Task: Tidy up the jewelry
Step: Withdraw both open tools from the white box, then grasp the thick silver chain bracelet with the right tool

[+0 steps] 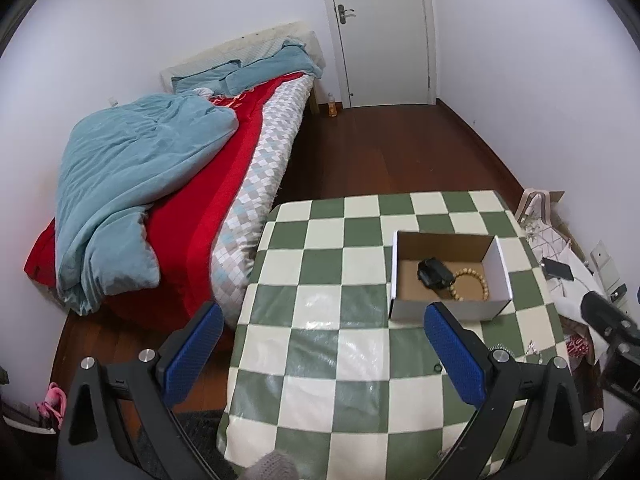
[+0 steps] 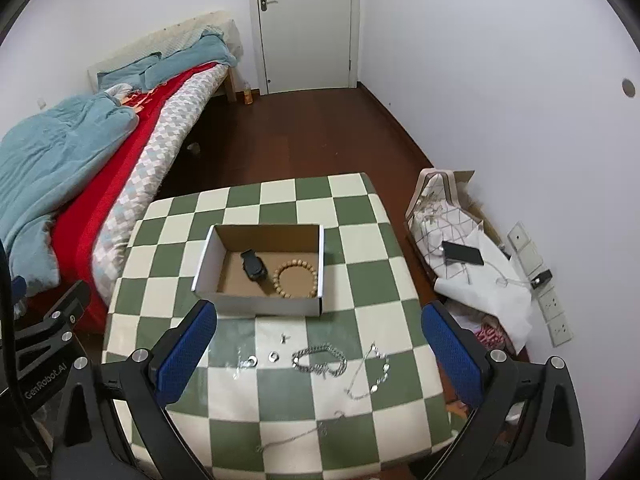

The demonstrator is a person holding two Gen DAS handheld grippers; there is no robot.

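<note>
From the left wrist view, the left claw (image 1: 320, 344) hangs released, its blue pads spread wide with nothing between them, above the bench (image 1: 360, 400) and its green-and-white checked cover. A white cardboard box (image 1: 448, 308) sits on the bench just past the right-hand pad; inside lie a black watch (image 1: 434, 273) and a wooden bead bracelet (image 1: 470, 285), touching each other. A bed with a blue duvet (image 1: 132, 192) stands to the left of the bench.

From the right wrist view, the right claw (image 2: 318, 344) is likewise released and empty, held over the near half of the bench. The box lies beyond its pads. On the cover between pads and box rest two small silver rings (image 2: 263, 358), a tiny stud (image 2: 284, 338), a chunky silver chain bracelet (image 2: 320, 360), a thin linked silver bracelet (image 2: 370, 376) and, nearer the bench's front edge, a fine silver necklace (image 2: 304, 434). A phone (image 2: 462, 255) lies on the bags to the right.
</note>
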